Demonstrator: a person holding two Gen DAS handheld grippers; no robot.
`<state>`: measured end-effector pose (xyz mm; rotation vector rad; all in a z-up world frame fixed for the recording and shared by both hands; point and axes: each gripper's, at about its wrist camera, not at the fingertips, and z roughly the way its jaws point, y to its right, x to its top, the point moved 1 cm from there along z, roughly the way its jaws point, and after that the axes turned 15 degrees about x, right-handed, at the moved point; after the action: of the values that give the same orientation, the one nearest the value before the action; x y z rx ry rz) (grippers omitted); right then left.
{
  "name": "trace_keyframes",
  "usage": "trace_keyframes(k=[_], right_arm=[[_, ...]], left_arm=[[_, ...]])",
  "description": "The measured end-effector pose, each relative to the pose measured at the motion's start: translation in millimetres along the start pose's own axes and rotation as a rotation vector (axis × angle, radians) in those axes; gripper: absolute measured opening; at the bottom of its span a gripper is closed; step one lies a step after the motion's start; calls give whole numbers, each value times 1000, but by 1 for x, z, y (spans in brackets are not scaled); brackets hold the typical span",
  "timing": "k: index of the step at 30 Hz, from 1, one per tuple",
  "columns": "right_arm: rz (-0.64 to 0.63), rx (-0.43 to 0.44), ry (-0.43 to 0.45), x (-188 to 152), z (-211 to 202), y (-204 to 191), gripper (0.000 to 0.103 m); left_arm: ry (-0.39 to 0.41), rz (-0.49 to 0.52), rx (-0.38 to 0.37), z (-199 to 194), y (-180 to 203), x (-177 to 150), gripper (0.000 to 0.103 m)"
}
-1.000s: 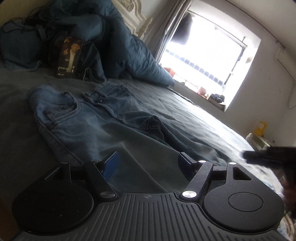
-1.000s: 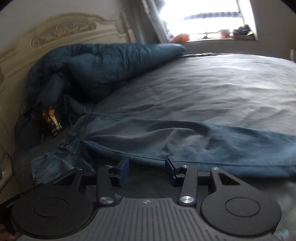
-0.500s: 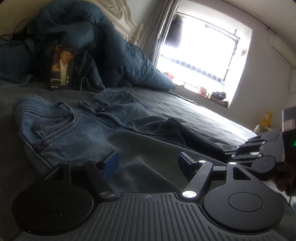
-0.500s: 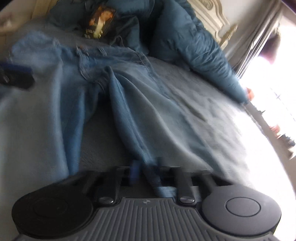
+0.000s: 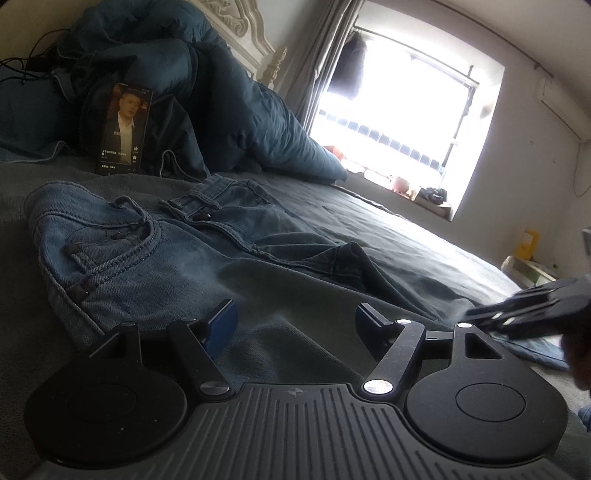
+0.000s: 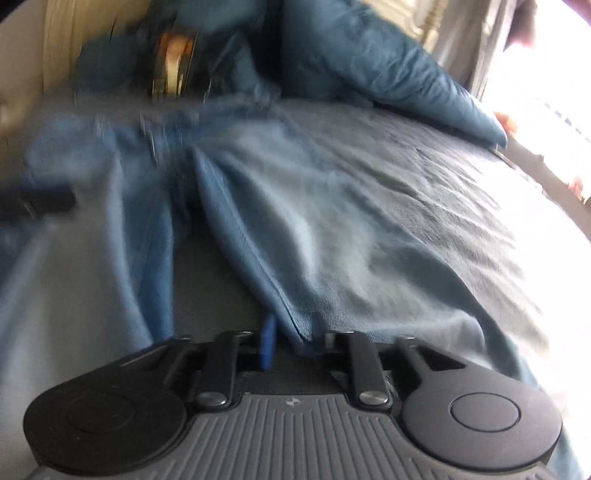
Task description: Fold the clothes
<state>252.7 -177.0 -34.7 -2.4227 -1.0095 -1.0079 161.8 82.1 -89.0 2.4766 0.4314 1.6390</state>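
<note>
I see a pair of blue jeans (image 5: 155,258) spread flat on a dark grey bed (image 5: 406,236), with no box or basket in either view. The waistband lies toward the headboard (image 5: 240,33) end and the legs run away from it, so the long axis goes from head to foot of the bed. My left gripper (image 5: 295,321) hovers low over the near leg by the front pocket, its jaws wide apart with only cloth below them, gripping nothing. My right gripper (image 6: 295,341) has its jaws narrowed onto the inner seam edge of the other leg (image 6: 332,258), and a fold of denim rises between the blue pads (image 6: 267,345). The left view alone shows a phone (image 5: 123,129) propped upright against the heaped blue duvet (image 5: 221,110) at the head of the bed, its screen lit, and the bright window (image 5: 406,110) beyond the far side. The right view is blurred, but only it shows both legs splitting from the crotch, and the left gripper as a dark shape at the left edge.
</note>
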Motion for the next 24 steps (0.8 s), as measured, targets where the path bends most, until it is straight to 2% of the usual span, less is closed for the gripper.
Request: trace_keyframes(k=[2, 4, 7, 8, 11, 14, 15, 19, 22, 24], right_arm=[[105, -16, 77, -3, -22, 20, 31], [259, -78, 128, -14, -35, 51, 31], [500, -153, 58, -48, -29, 97, 30], [557, -150, 51, -61, -28, 106, 28], [557, -122, 39, -68, -43, 97, 28], [508, -147, -56, -56, -51, 85, 28], [495, -158, -59, -51, -54, 84, 28], [484, -207, 71, -30, -57, 92, 29], [495, -160, 132, -17, -30, 102, 29], [498, -114, 72, -19, -4, 104, 29]], left_arm=[[0, -1, -1, 0, 0, 0, 71], [0, -2, -3, 1, -1, 0, 71], [-1, -3, -4, 1, -1, 0, 71], [-1, -2, -4, 1, 0, 0, 71], [-1, 1, 0, 1, 0, 0, 71], [-1, 5, 5, 1, 1, 0, 71], [-1, 5, 5, 1, 1, 0, 71], [-3, 2, 4, 1, 1, -1, 71], [-3, 2, 6, 2, 1, 0, 71], [-4, -1, 6, 2, 1, 0, 71]])
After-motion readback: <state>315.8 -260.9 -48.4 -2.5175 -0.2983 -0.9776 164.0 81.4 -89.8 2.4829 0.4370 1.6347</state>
